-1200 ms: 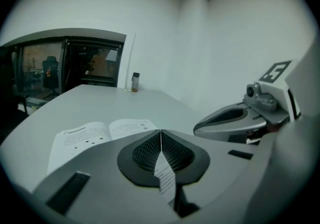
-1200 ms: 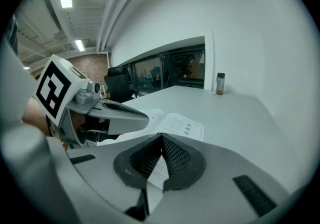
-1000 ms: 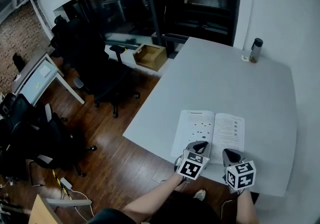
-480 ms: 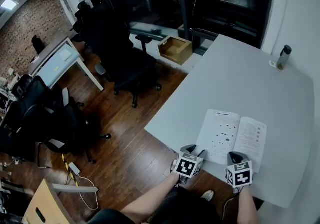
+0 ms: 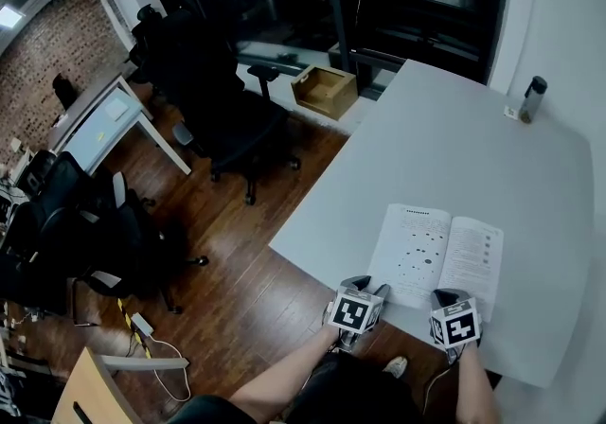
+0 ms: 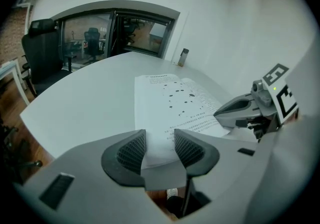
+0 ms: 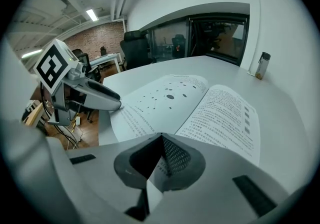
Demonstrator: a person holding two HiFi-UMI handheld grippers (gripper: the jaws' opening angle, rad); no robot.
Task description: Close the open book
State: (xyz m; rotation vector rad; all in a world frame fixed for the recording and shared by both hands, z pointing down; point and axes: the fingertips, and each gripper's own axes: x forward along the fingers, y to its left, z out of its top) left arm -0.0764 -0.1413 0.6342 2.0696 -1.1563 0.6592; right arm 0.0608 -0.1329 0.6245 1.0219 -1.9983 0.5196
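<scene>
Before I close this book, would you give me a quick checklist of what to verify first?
1. Book lying open on the table: ok.
2. Left gripper open: ok. It has just been opening, and the near edge of the left page sits in its gap, unpressed.
3. Right gripper ready to grip: not ok. It is shut and empty.
4. Bottle clear of the book: ok, at the far corner.
5. One leaf or the whole left half in the gap: cannot tell.

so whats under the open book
The open book lies flat on the grey table, near its front edge. Its pages cover the spot directly beneath, so nothing else shows there.
</scene>
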